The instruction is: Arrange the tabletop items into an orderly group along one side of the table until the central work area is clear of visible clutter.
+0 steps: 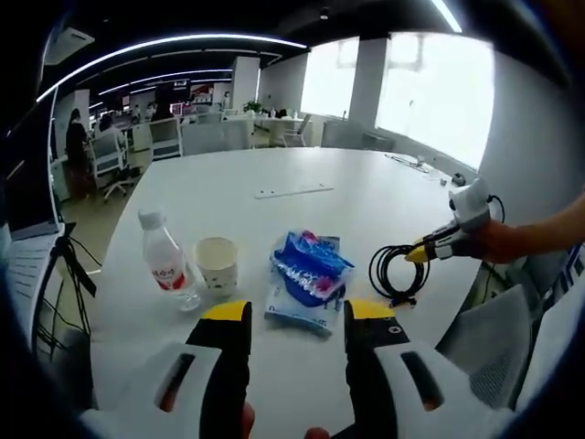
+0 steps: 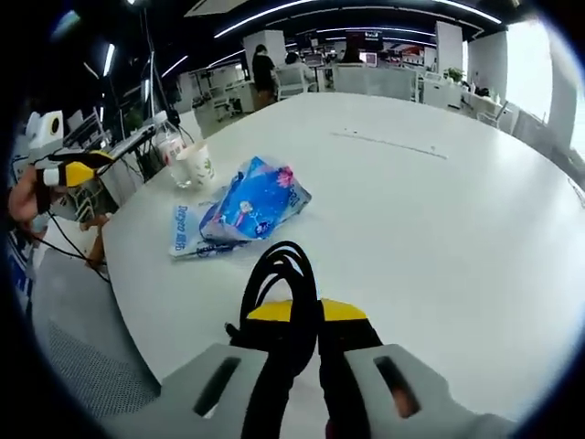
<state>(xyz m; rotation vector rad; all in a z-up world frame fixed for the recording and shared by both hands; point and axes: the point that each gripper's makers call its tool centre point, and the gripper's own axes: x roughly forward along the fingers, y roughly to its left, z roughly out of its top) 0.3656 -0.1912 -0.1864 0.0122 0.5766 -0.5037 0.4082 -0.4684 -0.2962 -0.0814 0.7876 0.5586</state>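
On the white table [image 1: 302,169] stand a clear water bottle [image 1: 167,261] with a red label and a paper cup [image 1: 218,265] beside it. A blue snack bag [image 1: 311,268] lies on a flat white-and-blue packet [image 1: 291,311]. My left gripper [image 1: 297,315] is open just short of the packet, nothing between its jaws. My right gripper [image 2: 306,313] is shut on a coiled black cable [image 2: 283,274], which hangs as a loop [image 1: 395,272] in the left gripper view. The bag [image 2: 256,206], bottle [image 2: 169,146] and cup [image 2: 197,165] lie beyond it.
A thin white strip [image 1: 292,191] lies mid-table. Office chairs and desks [image 1: 201,133] stand beyond the far edge, with a person [image 1: 75,151] at the left. A grey chair [image 1: 489,334] sits by the table's right edge. The left gripper [image 2: 69,172] shows at left.
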